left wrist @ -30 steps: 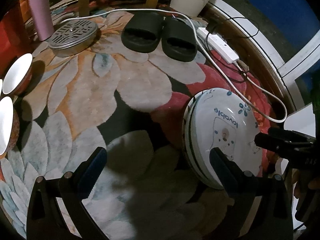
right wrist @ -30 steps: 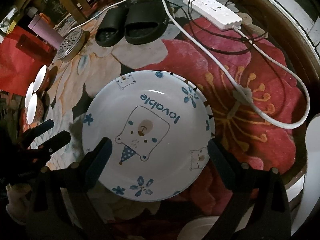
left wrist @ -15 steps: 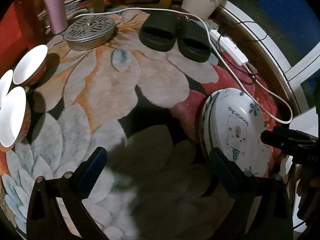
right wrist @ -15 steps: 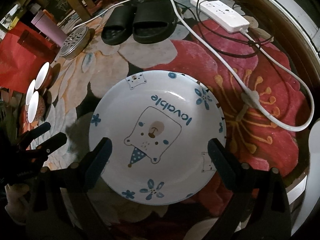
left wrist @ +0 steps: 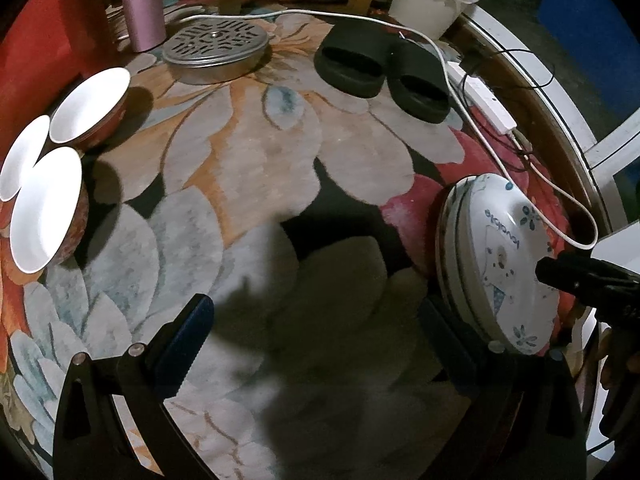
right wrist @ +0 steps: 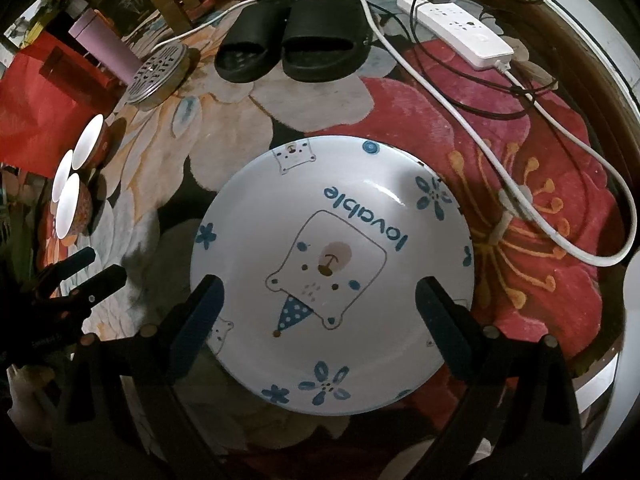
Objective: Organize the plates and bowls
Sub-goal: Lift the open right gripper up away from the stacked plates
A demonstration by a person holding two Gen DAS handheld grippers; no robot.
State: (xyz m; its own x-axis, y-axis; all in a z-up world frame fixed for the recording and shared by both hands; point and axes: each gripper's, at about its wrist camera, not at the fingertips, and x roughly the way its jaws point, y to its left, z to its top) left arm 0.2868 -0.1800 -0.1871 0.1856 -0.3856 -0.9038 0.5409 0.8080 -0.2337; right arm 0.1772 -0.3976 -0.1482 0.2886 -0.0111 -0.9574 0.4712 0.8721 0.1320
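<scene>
Your left gripper [left wrist: 316, 344] is a black frame whose two arms end in dark blue pads [left wrist: 182, 340] with a fine saw-tooth ridging along the inner edge. Small round silver screw heads [left wrist: 137, 349] sit on each arm just behind the pads, and the arms widen toward you into flat black plates with slotted cut-outs. Your right gripper [right wrist: 320, 322] is built the same: black arms, dark blue pads [right wrist: 198, 320], and silver screws [right wrist: 489, 332] behind them. Seen from the right wrist, the left tool's body carries faint pale lettering too small to read. Your hand [right wrist: 24, 396] at that view's lower left edge is too dim to show what it wears.
</scene>
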